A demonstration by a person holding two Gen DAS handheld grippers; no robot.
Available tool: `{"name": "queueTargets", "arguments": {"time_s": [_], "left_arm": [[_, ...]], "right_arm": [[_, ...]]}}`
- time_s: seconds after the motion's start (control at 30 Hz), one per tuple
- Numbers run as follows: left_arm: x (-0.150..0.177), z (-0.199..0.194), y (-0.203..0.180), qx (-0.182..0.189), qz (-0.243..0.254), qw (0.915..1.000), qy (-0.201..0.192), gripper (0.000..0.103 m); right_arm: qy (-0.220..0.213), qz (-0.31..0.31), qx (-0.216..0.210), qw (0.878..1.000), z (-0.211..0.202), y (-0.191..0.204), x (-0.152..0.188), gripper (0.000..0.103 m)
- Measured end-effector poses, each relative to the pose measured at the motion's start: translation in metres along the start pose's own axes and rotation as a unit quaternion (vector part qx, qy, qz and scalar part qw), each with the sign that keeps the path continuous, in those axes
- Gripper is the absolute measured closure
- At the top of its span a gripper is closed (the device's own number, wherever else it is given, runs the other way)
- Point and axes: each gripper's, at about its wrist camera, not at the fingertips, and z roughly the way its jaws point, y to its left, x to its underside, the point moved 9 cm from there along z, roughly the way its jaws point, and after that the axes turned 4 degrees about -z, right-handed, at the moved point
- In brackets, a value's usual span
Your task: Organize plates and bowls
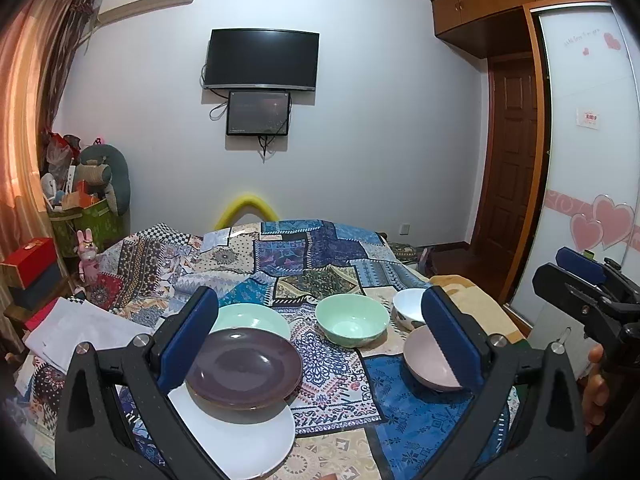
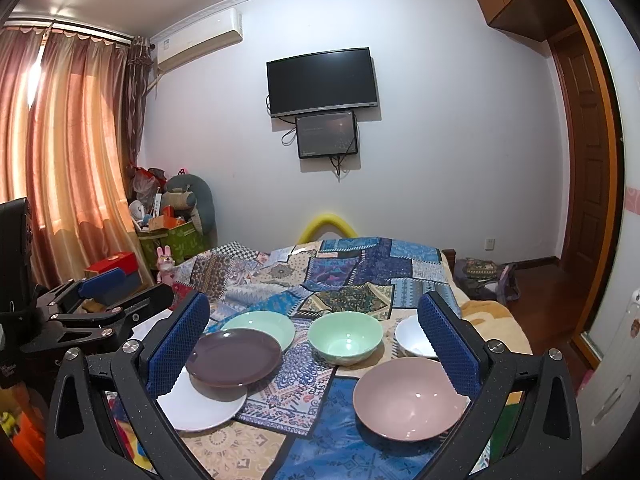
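Your left gripper hangs above the near edge of the patchwork bedspread, blue pads spread wide, nothing between them. Your right gripper matches it: jaws wide apart, empty, off the dishes.

Nearest left: white plate flat on the cloth, its far edge tucked under the purple plate, which rests partly on it. Just behind, the pale green plate, its near rim overlapped by the purple one.

Nearest right: pink bowl, upright, alone on a blue patch. Beyond it, centre, the mint green bowl, upright, apart from the rest. Right of that, the white bowl, partly hidden by your right pad.

Far: yellow arch behind the bed, then the wall with a dark TV and a smaller screen just below. Curtains far left; wooden door right.
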Motion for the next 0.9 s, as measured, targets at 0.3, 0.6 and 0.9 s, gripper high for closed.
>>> {"name": "queueTargets", "arguments": {"time_s": [0.3,0.6,0.9], "left_arm": [[0.0007,-0.0005,0.0006,0.003,-0.002,1.0,0.0,0.0],[0.001,0.0007,0.0003,0.003,-0.004,1.0,0.003,0.0],[0.0023,0.0022,0.001,0.002,-0.005,1.0,0.002,0.0]], "right_arm": [[0.002,0.001,0.0,1.0,0.0011,0.0027,0.0001,0.0],[0.002,0.002,-0.001,1.0,0.0008,0.002,0.0012,0.0],[0.002,0.004,-0.002,1.0,0.001,0.002,0.002,0.0]]}}
